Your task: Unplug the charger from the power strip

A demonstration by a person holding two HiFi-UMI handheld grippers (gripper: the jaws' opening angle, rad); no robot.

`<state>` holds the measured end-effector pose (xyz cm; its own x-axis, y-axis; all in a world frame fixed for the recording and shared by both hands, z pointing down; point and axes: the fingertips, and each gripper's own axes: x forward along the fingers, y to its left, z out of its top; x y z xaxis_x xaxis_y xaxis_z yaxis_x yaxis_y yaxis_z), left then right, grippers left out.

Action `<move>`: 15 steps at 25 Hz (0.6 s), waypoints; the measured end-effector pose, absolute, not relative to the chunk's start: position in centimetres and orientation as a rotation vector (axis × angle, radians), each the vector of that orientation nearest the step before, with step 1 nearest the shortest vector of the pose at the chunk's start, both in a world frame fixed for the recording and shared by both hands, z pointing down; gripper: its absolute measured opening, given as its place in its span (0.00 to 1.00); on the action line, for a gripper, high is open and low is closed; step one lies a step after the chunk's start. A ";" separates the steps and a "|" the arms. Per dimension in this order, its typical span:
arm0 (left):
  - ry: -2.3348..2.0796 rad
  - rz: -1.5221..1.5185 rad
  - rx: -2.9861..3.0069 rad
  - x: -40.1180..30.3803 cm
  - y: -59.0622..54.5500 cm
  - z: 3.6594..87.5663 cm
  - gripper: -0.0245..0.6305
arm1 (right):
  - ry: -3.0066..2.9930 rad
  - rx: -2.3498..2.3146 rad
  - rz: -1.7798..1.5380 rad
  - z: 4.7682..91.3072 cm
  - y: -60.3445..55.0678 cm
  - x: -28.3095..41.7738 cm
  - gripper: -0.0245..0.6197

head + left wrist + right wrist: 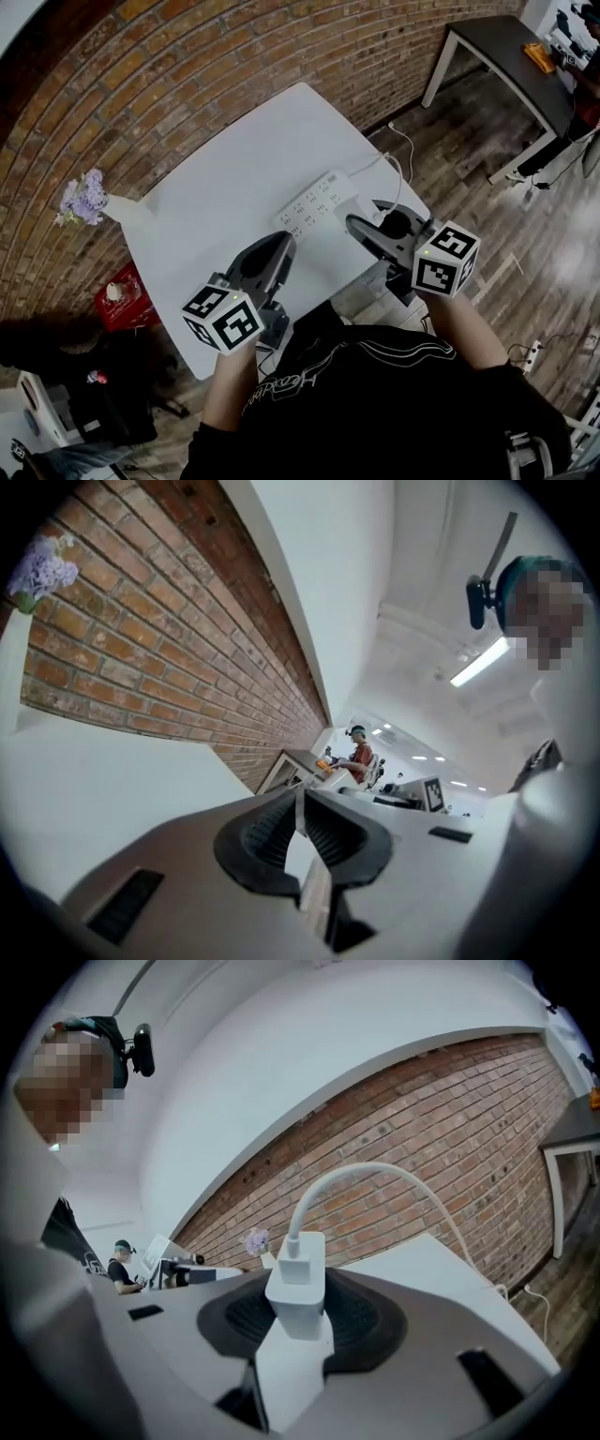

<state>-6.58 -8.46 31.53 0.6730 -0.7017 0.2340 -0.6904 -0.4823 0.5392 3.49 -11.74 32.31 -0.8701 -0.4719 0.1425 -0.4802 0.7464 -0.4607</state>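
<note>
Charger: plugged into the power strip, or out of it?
Out: right gripper holds the charger aloft, cable trailing; the power strip lies apart on the table.

I see the charger, a small white block, standing upright between the pads of the right gripper, which press on its lower part. A white cable is plugged into its top, arcs upward and drops away to the right. The charger is in the air, apart from the power strip. That strip is a long white bar with rows of sockets, lying flat and diagonally on the white table, near its front edge.
</note>
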 end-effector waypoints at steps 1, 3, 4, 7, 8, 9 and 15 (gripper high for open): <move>-1.065 -0.043 2.289 -6.1 -7.5 30.7 0.08 | -2.926 0.786 0.782 32.0 -10.8 3.9 0.22; -1.056 -0.077 2.312 -5.3 -5.8 29.3 0.07 | -2.939 0.769 0.795 31.5 -9.1 4.6 0.22; -1.048 -0.092 2.324 -4.8 -4.9 28.7 0.07 | -2.945 0.760 0.803 31.3 -8.3 5.0 0.22; -1.033 -0.101 2.365 -3.7 -2.6 27.5 0.06 | -2.961 0.736 0.814 30.8 -6.1 5.7 0.22; -1.033 -0.096 2.376 -3.5 -2.0 27.4 0.06 | -2.963 0.729 0.812 30.7 -5.4 5.8 0.22; -1.033 -0.092 2.384 -3.4 -1.6 27.4 0.06 | -2.967 0.721 0.807 30.5 -4.8 5.7 0.22; -1.044 -0.083 2.377 -3.3 0.0 27.8 0.05 | -3.006 0.636 0.818 29.8 -2.5 5.2 0.22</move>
<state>-3.25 -0.05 27.79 0.6981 -0.6993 0.1537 -0.6660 -0.5555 0.4979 5.23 -2.54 29.76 -0.9193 -0.3878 0.0672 -0.3684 0.7876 -0.4940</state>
